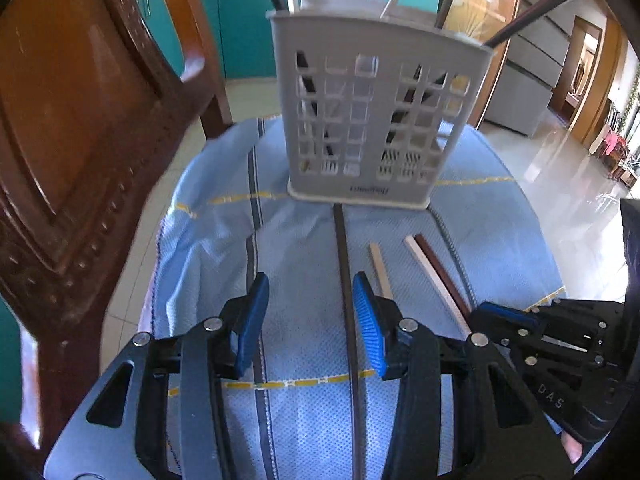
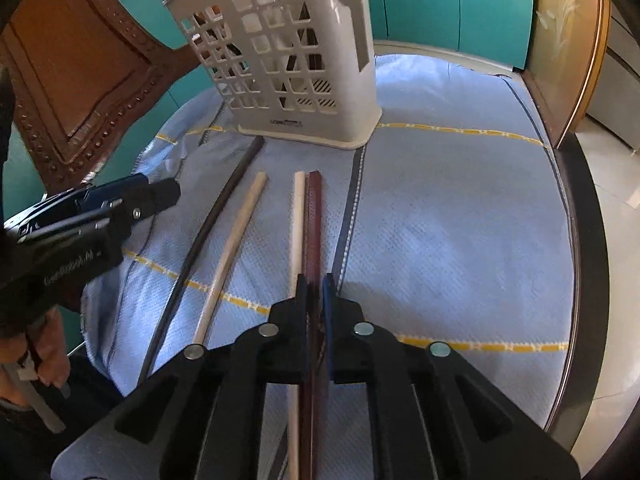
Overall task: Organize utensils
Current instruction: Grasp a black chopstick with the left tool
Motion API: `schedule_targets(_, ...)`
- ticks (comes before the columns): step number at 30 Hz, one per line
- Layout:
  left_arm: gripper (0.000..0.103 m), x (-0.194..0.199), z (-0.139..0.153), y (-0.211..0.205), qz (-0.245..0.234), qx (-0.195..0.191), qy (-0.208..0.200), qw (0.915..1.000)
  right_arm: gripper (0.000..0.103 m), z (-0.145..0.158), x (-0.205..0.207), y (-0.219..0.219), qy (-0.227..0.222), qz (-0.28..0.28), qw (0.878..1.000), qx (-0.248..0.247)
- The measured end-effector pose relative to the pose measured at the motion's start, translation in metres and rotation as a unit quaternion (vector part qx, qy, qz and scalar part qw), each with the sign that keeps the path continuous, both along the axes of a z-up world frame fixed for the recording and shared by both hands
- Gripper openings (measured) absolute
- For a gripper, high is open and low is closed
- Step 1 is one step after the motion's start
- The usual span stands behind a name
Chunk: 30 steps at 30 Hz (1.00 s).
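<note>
We are listing four chopsticks lying side by side on the blue cloth [image 2: 460,220] in front of the white utensil caddy [image 2: 280,60], all pointing toward it. The black chopstick [image 2: 208,216] is lying nearest the caddy's base, its far tip almost touching the rim; beside it we are seeing a pale wooden chopstick [image 2: 236,240], then a second pale chopstick [image 2: 298,220] lying against a dark red chopstick [image 2: 314,216], the pair farthest from the caddy's left corner. The right gripper [image 2: 315,284] is sitting nearly closed over the dark red chopstick, its pads pressing on that stick, with the second pale chopstick just outside its left finger. The left gripper [image 1: 308,300] is standing partly open and holding nothing; the black chopstick is running between its blue pads [image 1: 366,312], close to the right one and apart from the left. The caddy itself is standing upright at the far side of the cloth, with several sticks already leaning inside its two perforated compartments. Left of the caddy we are noting a carved brown wooden chair [image 1: 80,140]; behind the caddy, teal cabinets [image 2: 440,0]. A hand [image 2: 44,356] is gripping the left tool's handle.
</note>
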<state>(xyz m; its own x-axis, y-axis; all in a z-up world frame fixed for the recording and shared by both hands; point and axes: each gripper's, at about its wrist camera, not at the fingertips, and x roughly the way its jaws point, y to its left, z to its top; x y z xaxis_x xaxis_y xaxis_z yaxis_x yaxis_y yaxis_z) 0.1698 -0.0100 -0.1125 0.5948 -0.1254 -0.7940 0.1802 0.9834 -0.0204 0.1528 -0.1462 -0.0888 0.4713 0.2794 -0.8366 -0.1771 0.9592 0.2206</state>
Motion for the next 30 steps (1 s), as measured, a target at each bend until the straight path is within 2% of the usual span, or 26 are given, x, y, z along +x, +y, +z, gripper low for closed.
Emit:
schedule_targets(6, 0.044, 0.01, -0.012, -0.004, -0.007, 0.005, 0.015, 0.9999, 0.008, 0.0, 0.008, 0.005, -0.007, -0.02, 0.999, -0.044)
schedule_targets(9, 0.044, 0.022, -0.019, -0.008, -0.009, 0.004, 0.024, 0.9997, 0.014, 0.0, 0.015, 0.006, -0.01, -0.025, 0.998, -0.051)
schedule_targets(11, 0.044, 0.034, -0.026, -0.01, -0.006, -0.003, 0.033, 0.9994, 0.021, 0.0, 0.022, 0.007, -0.011, -0.025, 0.999, -0.047)
schedule_targets(14, 0.044, 0.046, -0.037, -0.016, 0.0, -0.002, 0.045, 0.999, 0.024, -0.001, 0.026, 0.01, -0.019, -0.024, 0.998, -0.055)
schedule_targets(16, 0.044, 0.05, -0.04, -0.022, 0.001, 0.015, 0.033, 0.9993, 0.024, -0.001, 0.026, 0.011, -0.024, -0.024, 0.998, -0.059)
schedule_targets(18, 0.041, 0.052, -0.04, -0.026, -0.002, 0.014, 0.029, 0.9995, 0.023, -0.001, 0.027, 0.011, -0.025, -0.024, 0.998, -0.058)
schedule_targets(19, 0.036, 0.053, -0.04, -0.028, -0.004, 0.014, 0.029, 0.9995, 0.017, -0.002, 0.026, 0.01, -0.026, -0.023, 0.998, -0.059)
schedule_targets(20, 0.026, 0.053, -0.039, -0.03, -0.006, 0.015, 0.026, 0.9995, 0.01, -0.002, 0.026, 0.009, -0.027, -0.026, 0.997, -0.063)
schedule_targets(22, 0.011, 0.053, -0.038, -0.034, -0.005, 0.019, 0.021, 0.9996, 0.007, -0.002, 0.025, 0.003, -0.024, -0.028, 0.998, -0.05)
schedule_targets(26, 0.007, 0.053, -0.035, -0.04, -0.001, 0.023, 0.009, 0.9997, 0.006, -0.001, 0.024, -0.002, -0.029, -0.035, 0.998, -0.037)
schedule_targets(30, 0.007, 0.048, -0.013, -0.044, 0.001, 0.015, -0.025, 0.9996, 0.006, 0.021, 0.014, -0.013, -0.067, -0.045, 0.997, -0.019)
